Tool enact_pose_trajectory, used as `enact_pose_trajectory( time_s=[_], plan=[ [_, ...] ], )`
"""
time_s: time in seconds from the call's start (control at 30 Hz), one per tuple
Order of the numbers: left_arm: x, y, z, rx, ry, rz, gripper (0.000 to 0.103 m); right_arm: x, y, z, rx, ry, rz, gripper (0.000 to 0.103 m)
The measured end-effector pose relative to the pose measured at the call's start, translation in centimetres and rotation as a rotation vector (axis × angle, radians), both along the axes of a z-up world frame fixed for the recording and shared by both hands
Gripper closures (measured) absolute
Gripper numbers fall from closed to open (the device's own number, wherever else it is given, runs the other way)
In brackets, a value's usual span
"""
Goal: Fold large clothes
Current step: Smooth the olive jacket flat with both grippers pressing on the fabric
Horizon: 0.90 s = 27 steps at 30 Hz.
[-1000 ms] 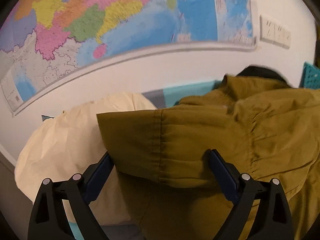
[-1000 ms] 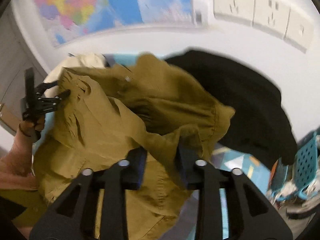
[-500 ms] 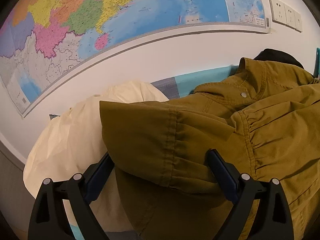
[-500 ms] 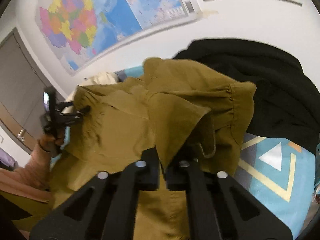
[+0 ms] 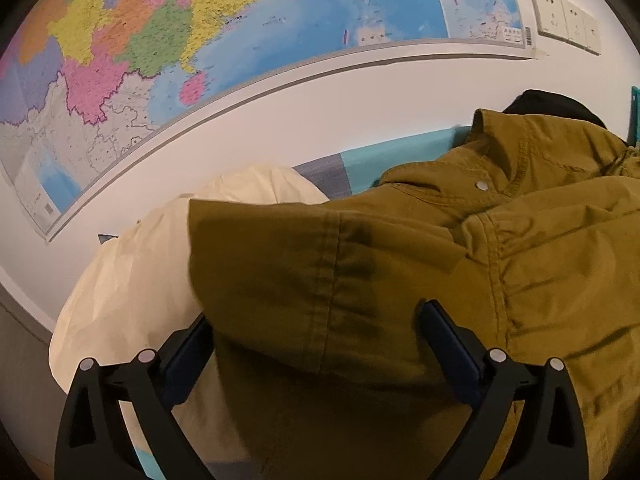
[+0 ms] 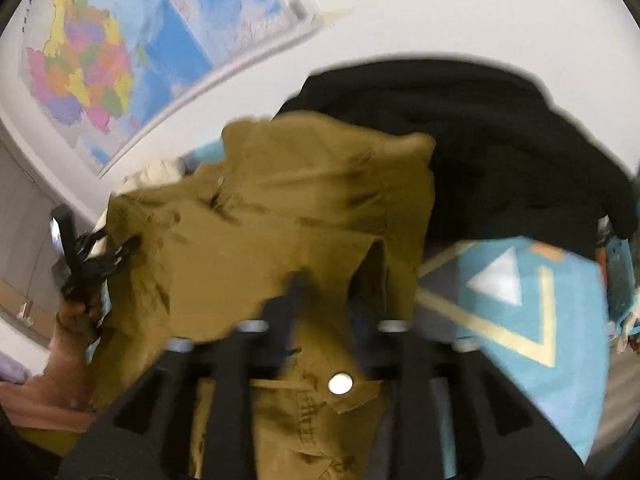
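An olive-brown jacket (image 5: 520, 280) with snap buttons lies bunched on a blue patterned cover (image 6: 520, 300). In the left wrist view a fold of it hangs between the wide-apart fingers of my left gripper (image 5: 316, 332), whose blue pads show bare, so it is open. The right wrist view shows that left gripper (image 6: 116, 246) at the jacket's (image 6: 280, 208) left edge, held by a hand (image 6: 72, 320). My right gripper (image 6: 328, 284) is blurred. Its jaws are opening, with jacket cloth still between them and not pinched.
A black garment (image 6: 480, 140) lies behind the jacket against the white wall. A cream cushion or cloth (image 5: 140, 280) sits to the left. A coloured map (image 5: 240, 40) and wall sockets (image 5: 568, 16) hang above. A teal basket (image 6: 620, 280) stands at the far right.
My right gripper pinched a jacket fold half a second ago and now has its jaws apart, lower and rolled. The jacket has dropped flatter. The left gripper has hardly moved.
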<state>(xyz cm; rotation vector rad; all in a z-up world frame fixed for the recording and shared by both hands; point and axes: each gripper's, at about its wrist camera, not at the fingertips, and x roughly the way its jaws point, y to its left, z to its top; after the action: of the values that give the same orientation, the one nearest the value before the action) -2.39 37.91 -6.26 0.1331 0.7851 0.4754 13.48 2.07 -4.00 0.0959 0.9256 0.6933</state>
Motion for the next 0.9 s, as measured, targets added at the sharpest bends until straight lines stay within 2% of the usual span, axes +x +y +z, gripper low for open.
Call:
enact_pose_trajectory(
  time_s=[0.1, 0.17, 0.23, 0.3, 0.4, 0.47, 0.53, 0.6, 0.67, 0.7, 0.77, 0.83, 0.9],
  plan=[
    [-1.6, -0.4, 0.8, -0.019, -0.035, -0.052, 0.007, -2.1, -0.7, 2.1, -0.003, -0.147, -0.048, 0.057],
    [-2.6, -0.7, 1.3, -0.055, -0.064, -0.098, 0.007, -3.7, 0.2, 2.8, 0.019, -0.208, 0.014, 0.057],
    [-3.0, -1.1, 1.4, -0.096, -0.079, -0.143, 0.007, -5.5, 2.7, 2.9, -0.013, -0.263, 0.102, 0.057],
    [-2.8, -1.7, 1.1, -0.122, -0.081, -0.198, 0.007, -6.0, 5.4, 2.3, -0.041, -0.274, 0.201, 0.059],
    [-1.5, -2.9, -0.1, -0.096, -0.047, -0.208, 0.007, -4.6, 8.8, 0.0, -0.089, -0.234, 0.253, 0.059],
    [-0.3, -3.0, -0.9, -0.103, -0.022, -0.193, 0.007, -2.8, 10.0, -1.9, -0.121, -0.197, 0.246, 0.060],
    [0.5, -3.1, -1.6, -0.066, 0.002, -0.172, 0.007, -0.7, 10.5, -4.0, -0.180, -0.155, 0.203, 0.070],
    [1.4, -3.3, -2.6, -0.016, 0.044, -0.138, 0.007, 0.5, 10.6, -5.5, -0.206, -0.114, 0.158, 0.075],
    [1.4, -3.8, -2.8, 0.013, 0.053, -0.130, 0.007, 0.1, 10.3, -5.2, -0.186, -0.112, 0.139, 0.072],
    [1.3, -4.1, -2.7, 0.023, 0.051, -0.135, 0.007, -0.7, 10.3, -4.6, -0.187, -0.127, 0.133, 0.065],
    [0.7, -4.1, -2.2, 0.004, 0.034, -0.149, 0.007, -2.2, 10.0, -3.2, -0.155, -0.167, 0.138, 0.061],
    [0.3, -4.0, -1.7, -0.038, 0.015, -0.172, 0.007, -4.2, 10.3, -1.6, -0.097, -0.202, 0.193, 0.059],
    [0.5, -3.8, -1.5, -0.048, 0.014, -0.179, 0.007, -5.3, 11.5, -1.3, -0.093, -0.214, 0.261, 0.058]
  ],
)
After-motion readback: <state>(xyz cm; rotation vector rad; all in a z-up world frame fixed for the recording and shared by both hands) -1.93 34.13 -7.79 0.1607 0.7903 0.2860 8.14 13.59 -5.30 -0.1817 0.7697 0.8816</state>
